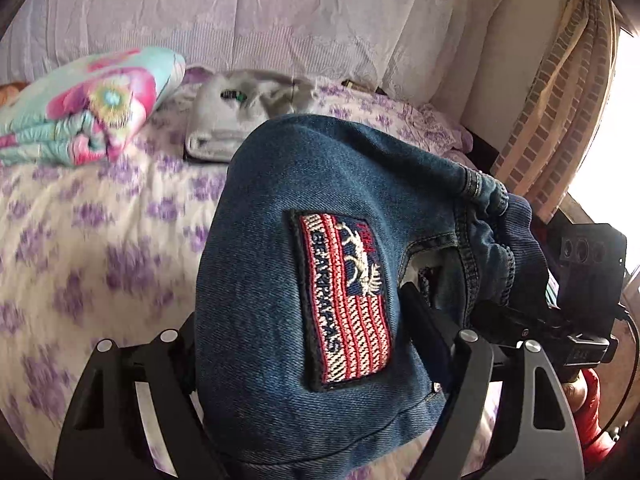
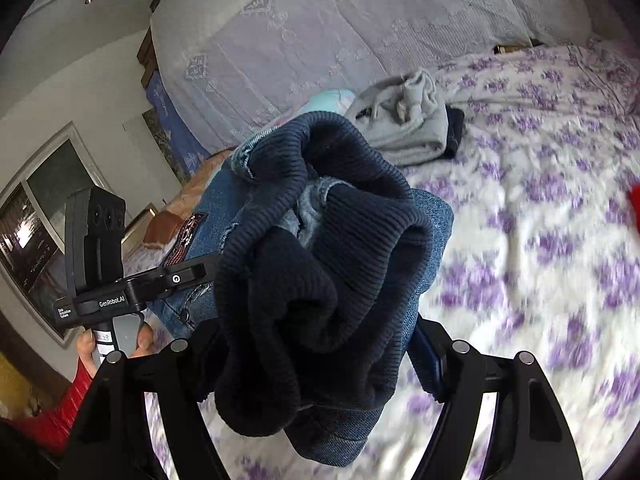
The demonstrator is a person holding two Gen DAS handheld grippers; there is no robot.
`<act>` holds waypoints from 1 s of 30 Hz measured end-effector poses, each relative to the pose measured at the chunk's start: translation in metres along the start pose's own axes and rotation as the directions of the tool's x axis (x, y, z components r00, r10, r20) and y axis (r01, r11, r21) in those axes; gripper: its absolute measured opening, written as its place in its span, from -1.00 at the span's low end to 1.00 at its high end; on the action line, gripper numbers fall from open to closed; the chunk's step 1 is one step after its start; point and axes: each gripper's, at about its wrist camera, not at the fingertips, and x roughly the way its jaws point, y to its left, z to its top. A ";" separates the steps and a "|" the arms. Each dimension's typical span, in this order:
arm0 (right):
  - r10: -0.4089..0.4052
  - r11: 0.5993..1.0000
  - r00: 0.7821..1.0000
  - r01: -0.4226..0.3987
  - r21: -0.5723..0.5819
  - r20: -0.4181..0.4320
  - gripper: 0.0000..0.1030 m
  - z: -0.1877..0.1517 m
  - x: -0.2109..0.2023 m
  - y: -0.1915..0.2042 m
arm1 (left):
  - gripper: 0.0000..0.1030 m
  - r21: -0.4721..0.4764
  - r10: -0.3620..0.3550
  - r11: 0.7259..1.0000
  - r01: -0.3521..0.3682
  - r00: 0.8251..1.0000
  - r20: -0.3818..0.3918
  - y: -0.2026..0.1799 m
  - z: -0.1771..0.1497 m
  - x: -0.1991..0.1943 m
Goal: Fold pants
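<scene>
Denim pants with ribbed navy waistband: bunched, lifted clear above the bed, clamped in both left gripper and right gripper. Soft, fairly heavy, likely to sag; best held at waistband corners.

The right gripper grips bunched jeans above a purple-flowered bed; folded grey clothes lie beyond.

One pair of denim pants with one embroidered flag patch. On the one floral bedspread lie one folded grey garment and one rolled flowery blanket. Two grippers: the left gripper and the right gripper.
</scene>
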 end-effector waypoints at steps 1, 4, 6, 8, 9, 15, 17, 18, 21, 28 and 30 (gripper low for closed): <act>-0.009 1.000 1.000 0.010 -0.018 0.022 0.49 0.025 0.007 0.001 | 0.53 0.004 0.009 1.000 -0.009 1.000 0.022 0.003 0.023 0.003; -0.043 0.996 0.997 0.048 -0.073 0.071 0.49 0.096 0.030 0.001 | 0.53 -0.009 0.041 0.999 -0.040 0.996 0.080 0.015 0.097 0.016; -0.053 0.995 0.993 0.062 -0.083 0.102 0.49 0.142 0.051 -0.005 | 0.53 -0.024 0.068 0.998 -0.065 0.992 0.109 0.027 0.144 0.030; -0.063 0.994 0.988 0.074 -0.075 0.138 0.49 0.182 0.077 -0.017 | 0.53 -0.039 0.096 0.995 -0.091 0.986 0.133 0.040 0.186 0.048; -0.074 0.993 0.985 0.087 -0.077 0.155 0.49 0.197 0.091 -0.022 | 0.53 -0.051 0.110 0.993 -0.104 0.984 0.141 0.047 0.203 0.059; -0.162 0.983 0.970 0.175 -0.054 0.180 0.49 0.240 0.205 -0.078 | 0.53 -0.164 0.172 0.975 -0.151 0.977 0.125 0.118 0.253 0.159; -0.226 0.973 0.965 0.230 -0.013 0.137 0.53 0.232 0.254 -0.109 | 0.53 -0.226 0.168 0.962 -0.153 0.985 0.046 0.153 0.250 0.211; -0.218 0.976 0.969 0.215 0.038 0.118 0.56 0.225 0.275 -0.129 | 0.56 -0.271 0.141 0.953 -0.137 0.990 -0.007 0.172 0.241 0.240; -0.156 0.988 0.968 0.155 0.024 0.194 0.72 0.211 0.285 -0.146 | 0.87 -0.321 0.087 0.945 -0.060 0.994 0.072 0.201 0.217 0.267; -0.220 0.969 0.942 0.240 -0.053 0.253 0.81 0.216 0.267 -0.121 | 0.82 -0.313 0.073 0.950 -0.013 0.981 0.182 0.191 0.208 0.242; -0.236 0.949 0.910 0.291 -0.121 0.342 0.83 0.214 0.246 -0.096 | 0.82 -0.331 0.060 0.944 0.017 0.973 0.222 0.192 0.212 0.227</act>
